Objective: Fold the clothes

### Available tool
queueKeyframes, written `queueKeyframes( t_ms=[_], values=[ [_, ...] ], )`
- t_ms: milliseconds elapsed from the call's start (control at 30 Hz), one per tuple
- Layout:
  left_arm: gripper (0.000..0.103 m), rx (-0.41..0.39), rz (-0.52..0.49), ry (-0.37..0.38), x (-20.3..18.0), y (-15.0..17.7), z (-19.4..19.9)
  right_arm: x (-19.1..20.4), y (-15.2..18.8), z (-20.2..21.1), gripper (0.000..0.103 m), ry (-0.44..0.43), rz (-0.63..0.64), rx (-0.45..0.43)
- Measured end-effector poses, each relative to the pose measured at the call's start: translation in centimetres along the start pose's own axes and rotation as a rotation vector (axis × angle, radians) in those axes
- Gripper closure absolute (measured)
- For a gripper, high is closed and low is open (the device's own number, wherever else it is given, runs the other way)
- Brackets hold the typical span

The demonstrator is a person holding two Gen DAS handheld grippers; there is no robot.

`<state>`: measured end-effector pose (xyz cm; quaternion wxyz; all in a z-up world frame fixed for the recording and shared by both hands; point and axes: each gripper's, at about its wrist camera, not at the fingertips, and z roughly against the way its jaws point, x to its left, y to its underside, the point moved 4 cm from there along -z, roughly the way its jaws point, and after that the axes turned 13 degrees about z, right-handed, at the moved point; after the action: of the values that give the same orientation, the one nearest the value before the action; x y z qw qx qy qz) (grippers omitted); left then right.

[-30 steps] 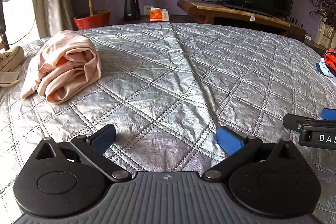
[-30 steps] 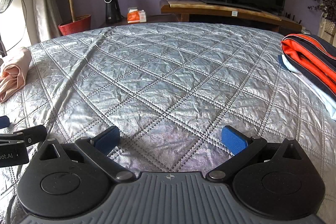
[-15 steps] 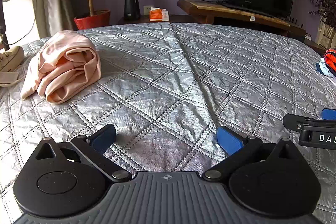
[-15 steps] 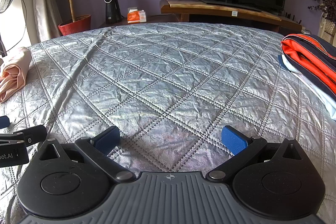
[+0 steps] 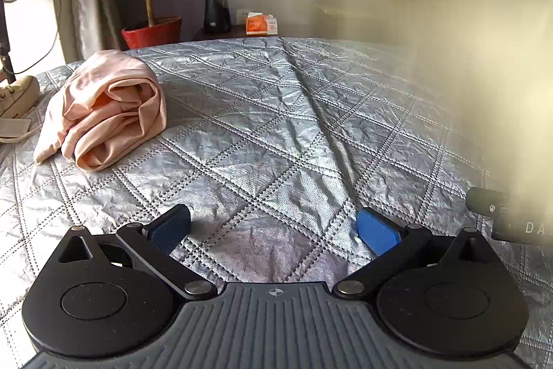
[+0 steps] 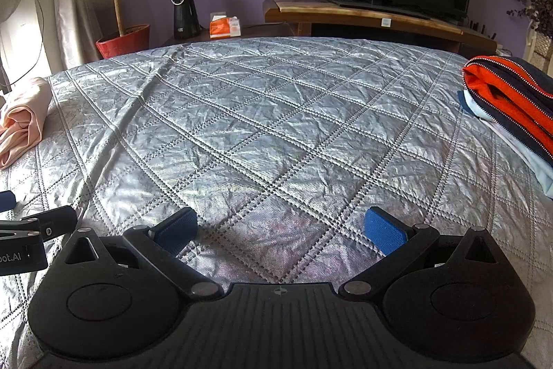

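Silver quilted bedspread (image 6: 276, 113) stretches ahead of both your grippers, bare between their blue pads. Your left gripper (image 5: 273, 227) and right gripper (image 6: 280, 229) both hover low over it, fingers spread wide, gripping nothing. A crumpled pink garment (image 5: 107, 109) lies on the bed's far left, well apart from you. A folded orange-and-navy jacket (image 6: 508, 95) tops a stack at the right edge. A blurred pale yellow-beige shape (image 5: 414, 23) (too close to identify) covers the left camera's upper right.

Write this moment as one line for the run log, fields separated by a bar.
left gripper: open, empty | right gripper: open, empty | pink garment: bundled on quilt | folded stack: quilt's right edge | blurred beige cloth covers left view
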<state>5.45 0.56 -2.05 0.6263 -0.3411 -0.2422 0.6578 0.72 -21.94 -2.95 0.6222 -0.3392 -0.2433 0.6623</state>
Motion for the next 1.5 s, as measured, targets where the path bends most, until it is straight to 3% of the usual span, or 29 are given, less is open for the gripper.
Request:
queueKeyframes(
  t_ms=[1500],
  values=[
    [0.000,0.006,0.002,-0.001,0.13,-0.09,-0.11,0.30,-0.27,-0.56,0.000,-0.001,-0.002,-0.001]
  ],
)
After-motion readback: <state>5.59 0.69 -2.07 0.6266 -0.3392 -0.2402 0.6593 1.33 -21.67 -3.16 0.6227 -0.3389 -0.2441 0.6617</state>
